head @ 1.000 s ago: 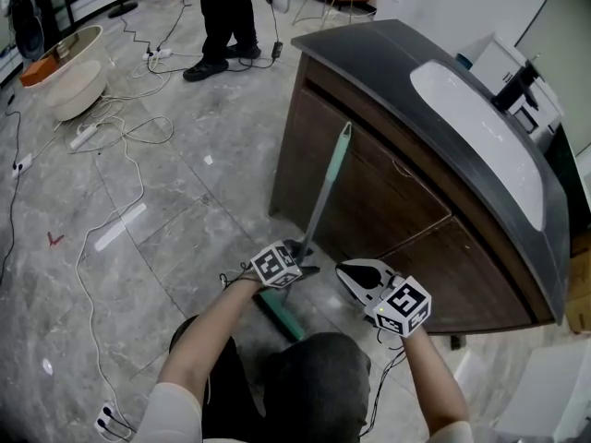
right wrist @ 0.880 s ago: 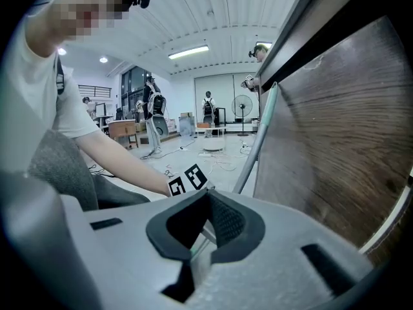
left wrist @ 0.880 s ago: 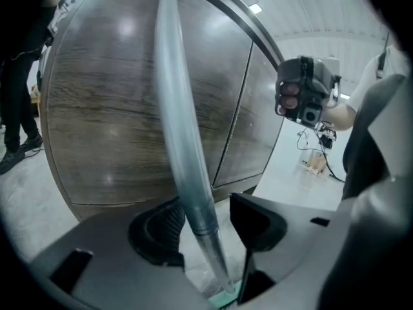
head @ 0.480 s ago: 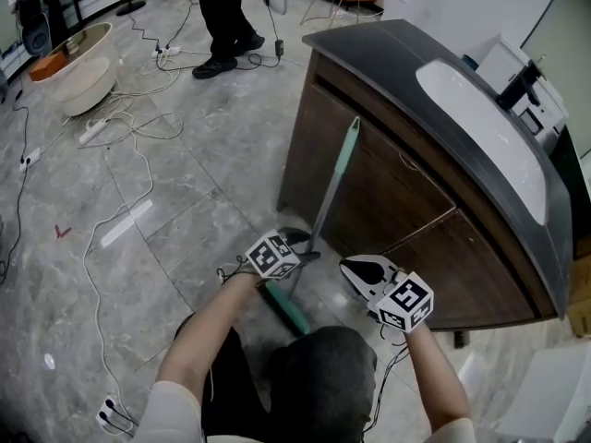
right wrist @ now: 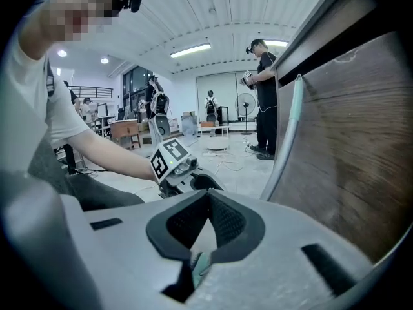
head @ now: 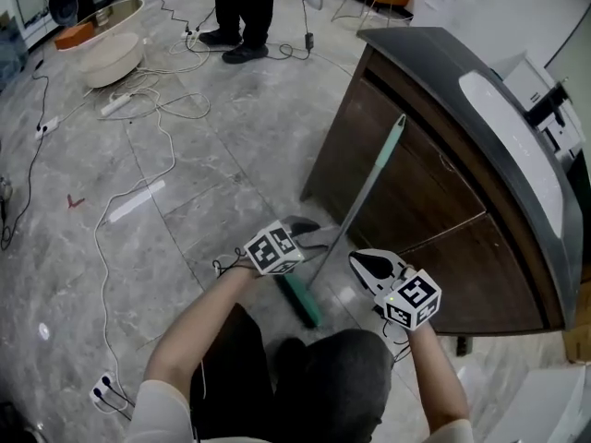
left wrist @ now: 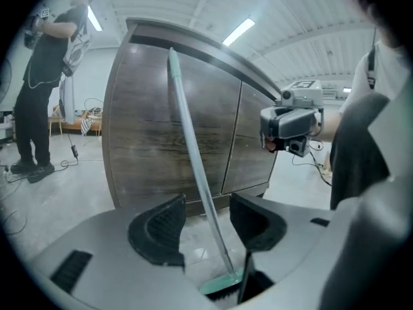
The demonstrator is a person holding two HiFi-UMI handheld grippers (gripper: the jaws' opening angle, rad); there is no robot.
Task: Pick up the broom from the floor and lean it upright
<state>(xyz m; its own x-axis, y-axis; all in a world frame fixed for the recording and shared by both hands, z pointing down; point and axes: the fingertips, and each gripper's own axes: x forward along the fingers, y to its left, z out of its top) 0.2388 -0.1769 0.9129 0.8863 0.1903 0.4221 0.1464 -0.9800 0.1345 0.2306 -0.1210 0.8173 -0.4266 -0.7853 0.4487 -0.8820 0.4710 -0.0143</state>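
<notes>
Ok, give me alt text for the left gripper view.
A broom leans against a dark wooden cabinet, its handle passing between the left gripper's open jaws, which have just been opening and do not touch it. Its green head rests on the floor below; a person stands at far left.

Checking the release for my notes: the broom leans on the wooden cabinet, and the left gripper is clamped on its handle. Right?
Not clamped: the left gripper view shows the left gripper with jaws apart, having just been opening, the handle between them ungripped. The broom does lean on the wooden cabinet.
</notes>
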